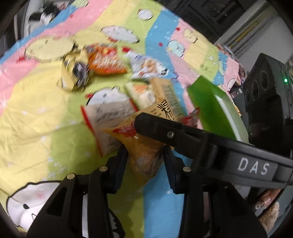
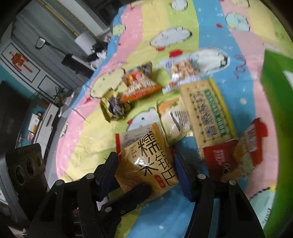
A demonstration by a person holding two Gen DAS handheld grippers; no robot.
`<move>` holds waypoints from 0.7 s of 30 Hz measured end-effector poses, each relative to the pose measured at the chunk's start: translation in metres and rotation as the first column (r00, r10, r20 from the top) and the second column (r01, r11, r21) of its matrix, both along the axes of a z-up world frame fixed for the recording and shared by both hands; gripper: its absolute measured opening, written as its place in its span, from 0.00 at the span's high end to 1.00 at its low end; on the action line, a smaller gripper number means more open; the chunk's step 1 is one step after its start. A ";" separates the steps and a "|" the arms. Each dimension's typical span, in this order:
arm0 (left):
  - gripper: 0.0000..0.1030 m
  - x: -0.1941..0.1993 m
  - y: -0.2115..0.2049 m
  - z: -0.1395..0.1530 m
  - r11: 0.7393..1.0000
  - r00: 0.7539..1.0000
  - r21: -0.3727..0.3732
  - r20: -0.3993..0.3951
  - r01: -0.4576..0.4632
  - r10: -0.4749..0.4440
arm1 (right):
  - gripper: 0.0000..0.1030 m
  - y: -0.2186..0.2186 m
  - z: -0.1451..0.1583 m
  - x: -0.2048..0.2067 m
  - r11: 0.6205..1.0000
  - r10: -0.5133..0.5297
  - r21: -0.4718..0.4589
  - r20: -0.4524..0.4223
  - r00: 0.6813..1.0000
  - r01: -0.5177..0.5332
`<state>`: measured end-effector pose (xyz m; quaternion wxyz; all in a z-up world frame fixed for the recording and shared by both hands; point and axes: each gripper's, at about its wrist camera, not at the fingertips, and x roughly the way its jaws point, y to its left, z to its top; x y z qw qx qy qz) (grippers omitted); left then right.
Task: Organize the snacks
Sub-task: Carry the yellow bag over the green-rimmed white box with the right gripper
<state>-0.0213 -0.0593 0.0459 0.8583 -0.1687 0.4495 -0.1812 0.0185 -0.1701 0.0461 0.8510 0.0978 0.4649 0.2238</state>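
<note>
A bedspread (image 2: 102,144) striped in pink, yellow, green and blue, printed with white cloud-like cartoon shapes, covers the surface and fills most of both views. In the right wrist view, far left, a grey panelled door (image 2: 27,64) carries a red ornament (image 2: 18,59), with teal wall (image 2: 5,76) beside it. Below stands a white cabinet (image 2: 46,120) with a potted plant (image 2: 59,95) on top. A dark lamp arm (image 2: 53,45) leans across the grey wall. In the left wrist view, far right, a pale wall (image 1: 260,36) meets dark furniture (image 1: 207,12). Light is soft and indoor
</note>
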 end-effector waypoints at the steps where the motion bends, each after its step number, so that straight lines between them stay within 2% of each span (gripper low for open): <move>1: 0.61 -0.002 -0.004 0.008 1.000 1.000 0.012 0.026 0.003 -0.003 | 0.39 -0.001 0.006 -0.004 1.000 -0.004 0.004 0.017 1.000 0.004; 6: 0.60 -0.010 -0.026 0.046 0.998 0.990 0.016 0.131 0.056 -0.058 | 0.39 -0.022 0.048 -0.029 0.997 -0.076 0.016 0.146 0.986 0.074; 12: 0.60 -0.015 -0.073 0.082 0.982 0.955 0.032 0.232 0.184 -0.186 | 0.39 -0.067 0.089 -0.058 0.978 -0.206 0.052 0.258 0.944 0.200; 16: 0.60 -0.010 -0.114 0.094 0.960 0.927 0.062 0.251 0.271 -0.278 | 0.39 -0.106 0.102 -0.073 0.952 -0.307 0.088 0.274 0.912 0.294; 21: 0.60 0.001 -0.162 0.095 0.923 0.898 0.063 0.212 0.380 -0.385 | 0.39 -0.153 0.106 -0.084 0.900 -0.436 0.107 0.257 0.863 0.423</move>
